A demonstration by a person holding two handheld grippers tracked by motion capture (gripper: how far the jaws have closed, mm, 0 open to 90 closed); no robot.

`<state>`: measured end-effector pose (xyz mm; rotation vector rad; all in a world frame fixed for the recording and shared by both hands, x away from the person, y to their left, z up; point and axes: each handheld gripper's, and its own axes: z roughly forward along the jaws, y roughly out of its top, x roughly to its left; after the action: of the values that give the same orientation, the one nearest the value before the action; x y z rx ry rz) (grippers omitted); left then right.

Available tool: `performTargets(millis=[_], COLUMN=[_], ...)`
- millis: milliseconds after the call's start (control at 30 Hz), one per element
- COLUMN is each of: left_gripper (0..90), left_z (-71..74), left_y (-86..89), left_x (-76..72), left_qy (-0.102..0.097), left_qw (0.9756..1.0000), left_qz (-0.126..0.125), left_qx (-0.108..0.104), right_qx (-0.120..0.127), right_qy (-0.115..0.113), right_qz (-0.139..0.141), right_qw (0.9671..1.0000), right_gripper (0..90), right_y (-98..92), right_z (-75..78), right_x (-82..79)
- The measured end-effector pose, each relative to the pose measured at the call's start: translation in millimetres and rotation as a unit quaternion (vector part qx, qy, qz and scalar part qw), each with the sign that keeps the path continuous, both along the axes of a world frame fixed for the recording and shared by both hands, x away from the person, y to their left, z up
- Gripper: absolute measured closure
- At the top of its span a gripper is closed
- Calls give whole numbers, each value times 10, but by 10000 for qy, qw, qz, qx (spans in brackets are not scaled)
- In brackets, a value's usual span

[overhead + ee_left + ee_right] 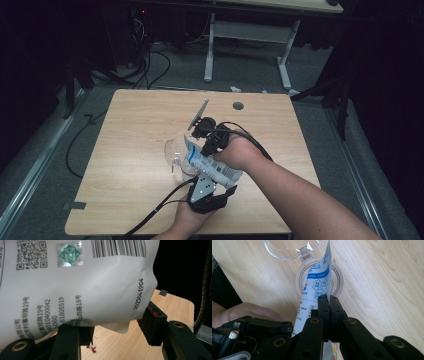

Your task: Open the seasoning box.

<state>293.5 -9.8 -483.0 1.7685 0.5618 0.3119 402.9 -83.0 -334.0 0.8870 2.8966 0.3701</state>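
White printed pouch [212,165] is tilting over a clear jar [319,277], both grippers [207,192] [210,137] clamping it; pouch is hiding the jar's contents.

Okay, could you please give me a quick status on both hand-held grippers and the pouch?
Right hand-held gripper shut on white printed plastic pouch. Left hand-held gripper clamps its bottom. Pouch tilted over round clear plastic container, hinged lid open. Nothing in the way.

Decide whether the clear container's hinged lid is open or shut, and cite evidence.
Open: the clear lid lies flipped back on the table beside the container's round mouth, hinge between them.
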Motion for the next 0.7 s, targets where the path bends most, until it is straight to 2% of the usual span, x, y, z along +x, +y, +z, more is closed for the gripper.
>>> performTargets(millis=[700], left_gripper=[511], left_z=[38], left_y=[-7], left_x=[49], left_qy=[36], left_qw=[10000], left_qz=[-7], left_qx=[-45], right_qx=[7], right_qy=[-17], right_qz=[-88], right_qw=[10000], right_gripper=[899], right_y=[-5], right_z=[15], right_x=[48])
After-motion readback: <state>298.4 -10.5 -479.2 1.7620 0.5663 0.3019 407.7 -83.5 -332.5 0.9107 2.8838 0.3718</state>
